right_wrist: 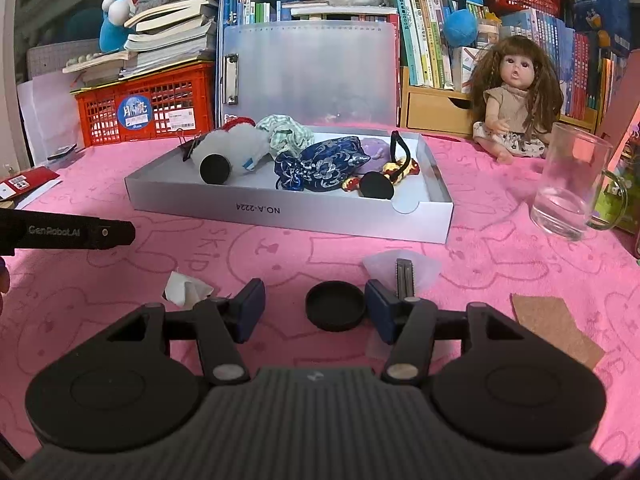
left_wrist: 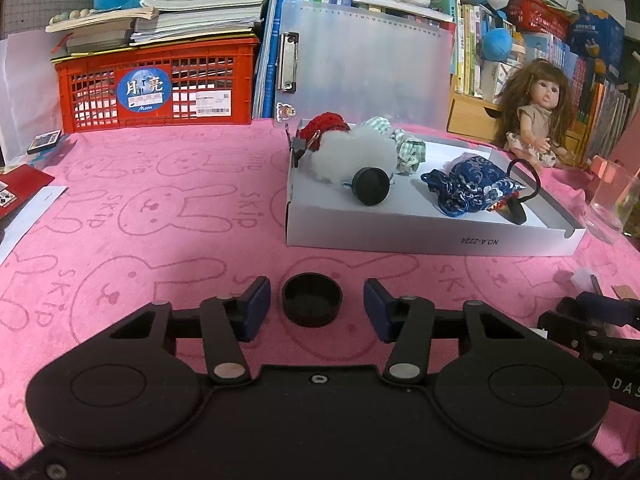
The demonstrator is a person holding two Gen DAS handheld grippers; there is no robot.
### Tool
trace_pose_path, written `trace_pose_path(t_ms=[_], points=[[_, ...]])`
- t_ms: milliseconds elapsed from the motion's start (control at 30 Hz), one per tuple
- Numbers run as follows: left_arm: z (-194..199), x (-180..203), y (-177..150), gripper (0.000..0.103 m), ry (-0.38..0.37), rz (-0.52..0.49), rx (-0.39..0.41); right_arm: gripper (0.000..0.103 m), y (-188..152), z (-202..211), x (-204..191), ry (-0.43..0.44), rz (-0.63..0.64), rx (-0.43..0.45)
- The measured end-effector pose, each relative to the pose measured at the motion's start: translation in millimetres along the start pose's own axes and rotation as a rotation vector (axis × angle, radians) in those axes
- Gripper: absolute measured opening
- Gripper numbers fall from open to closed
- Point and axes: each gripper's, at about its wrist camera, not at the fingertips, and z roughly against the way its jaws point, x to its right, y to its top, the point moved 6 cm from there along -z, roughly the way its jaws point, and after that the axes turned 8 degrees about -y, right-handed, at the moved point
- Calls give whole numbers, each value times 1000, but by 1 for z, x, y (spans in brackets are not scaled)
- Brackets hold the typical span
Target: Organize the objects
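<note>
A small black round cap (left_wrist: 312,299) lies on the pink cloth between the open fingers of my left gripper (left_wrist: 316,306), untouched. In the right wrist view another black round cap (right_wrist: 335,310) lies between the open fingers of my right gripper (right_wrist: 315,308), close to the right finger. A white shallow box (left_wrist: 432,238) (right_wrist: 280,214) holds a white fluffy toy (left_wrist: 352,154), a blue brocade pouch (right_wrist: 328,164), a checked cloth, red yarn and black round caps.
A glass mug (right_wrist: 572,188) stands right of the box. A doll (right_wrist: 516,96) sits behind it. A red crate (left_wrist: 160,84) with books and a clipboard stand at the back. A crumpled paper scrap (right_wrist: 184,288), a brown card (right_wrist: 556,328) and a clear packet lie near my right gripper.
</note>
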Motion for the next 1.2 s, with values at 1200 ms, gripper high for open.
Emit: trace_pose_path(t_ms=[1200], points=[[21, 22, 10, 30, -32, -24, 43, 36, 11, 15, 12, 23, -71, 35]])
